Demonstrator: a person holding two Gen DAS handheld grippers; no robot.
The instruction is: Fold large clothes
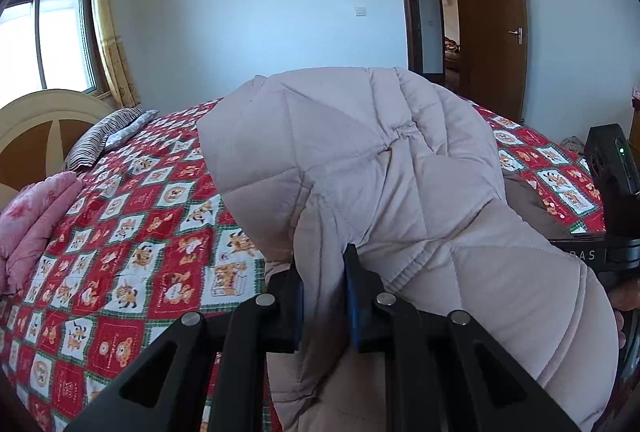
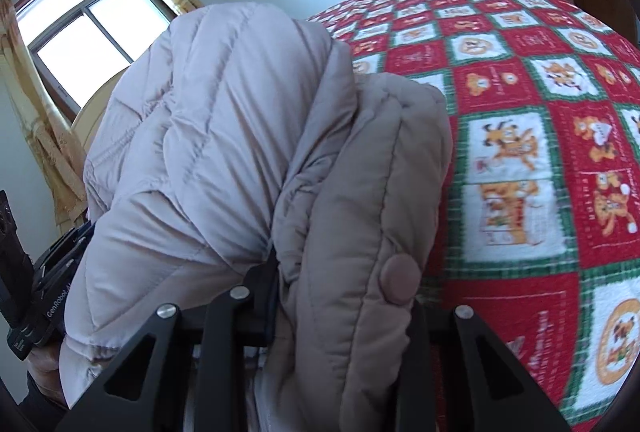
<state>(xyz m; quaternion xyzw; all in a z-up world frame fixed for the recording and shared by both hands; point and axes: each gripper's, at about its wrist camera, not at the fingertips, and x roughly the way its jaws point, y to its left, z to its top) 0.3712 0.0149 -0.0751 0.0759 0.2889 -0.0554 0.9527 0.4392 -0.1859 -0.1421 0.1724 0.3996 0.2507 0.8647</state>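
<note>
Nearest, the left gripper (image 1: 325, 296) is clamping a fold of the coat (image 1: 384, 168), a pale quilted puffer. The right gripper (image 2: 344, 296) is pinching another thick edge of it, beside a round snap button (image 2: 401, 279). Both are holding the coat raised and bunched over the bed (image 1: 132, 240), likely to carry one edge across for a fold. Beyond, a red patterned quilt is covering the bed, with pillows (image 1: 108, 132), a window (image 1: 52, 36) and an open door (image 1: 494, 28) further off.

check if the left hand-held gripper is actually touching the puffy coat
Touching. The left wrist view shows the left hand-held gripper with both blue pads pressed against a fold of the puffy coat, which bunches between them.
</note>
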